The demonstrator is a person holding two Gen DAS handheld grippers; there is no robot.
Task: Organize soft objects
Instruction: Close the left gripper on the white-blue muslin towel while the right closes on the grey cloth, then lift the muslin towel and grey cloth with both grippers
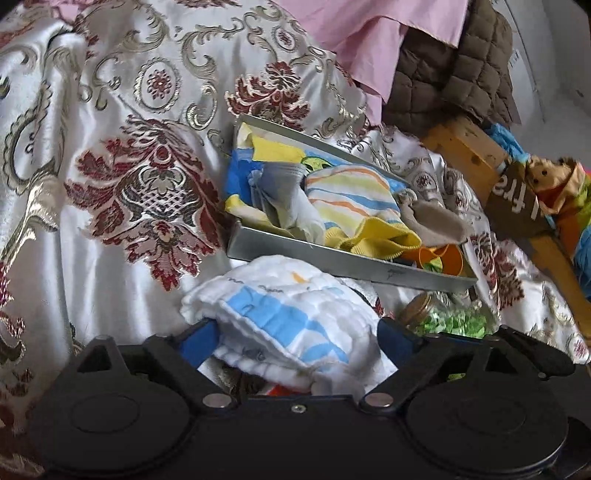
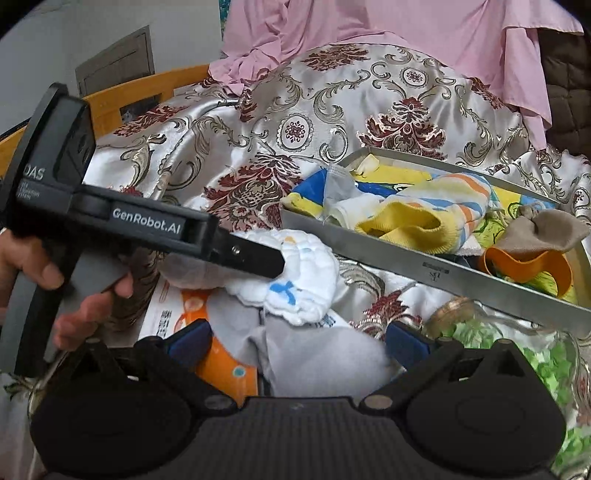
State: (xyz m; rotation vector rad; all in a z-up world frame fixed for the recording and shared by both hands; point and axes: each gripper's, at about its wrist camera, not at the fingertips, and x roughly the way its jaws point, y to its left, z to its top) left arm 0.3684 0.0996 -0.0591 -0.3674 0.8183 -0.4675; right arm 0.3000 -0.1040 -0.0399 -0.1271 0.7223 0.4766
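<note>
A white quilted cloth with blue stripes (image 1: 288, 317) lies bunched on the brocade bedspread (image 1: 129, 155), just in front of a metal tray (image 1: 332, 264). My left gripper (image 1: 301, 336) straddles this cloth with its blue fingers wide apart; the pads are not visibly squeezing it. From the right wrist view the same white cloth (image 2: 295, 280) shows with the left gripper's black finger (image 2: 258, 258) against it. My right gripper (image 2: 299, 341) stands open over a flat grey cloth (image 2: 317, 358). In the tray (image 2: 443, 273) are a striped cloth with yellow trim (image 2: 424, 218) and a beige cloth (image 2: 543, 229).
An orange plastic cup (image 2: 524, 266) sits in the tray's near corner. A jar of green bits (image 1: 447, 319) lies beside the tray. A wooden frame (image 1: 465, 155) and a plush toy (image 1: 546, 177) are at the right. A hand (image 2: 55, 280) holds the left gripper. Pink fabric (image 2: 406, 29) hangs behind.
</note>
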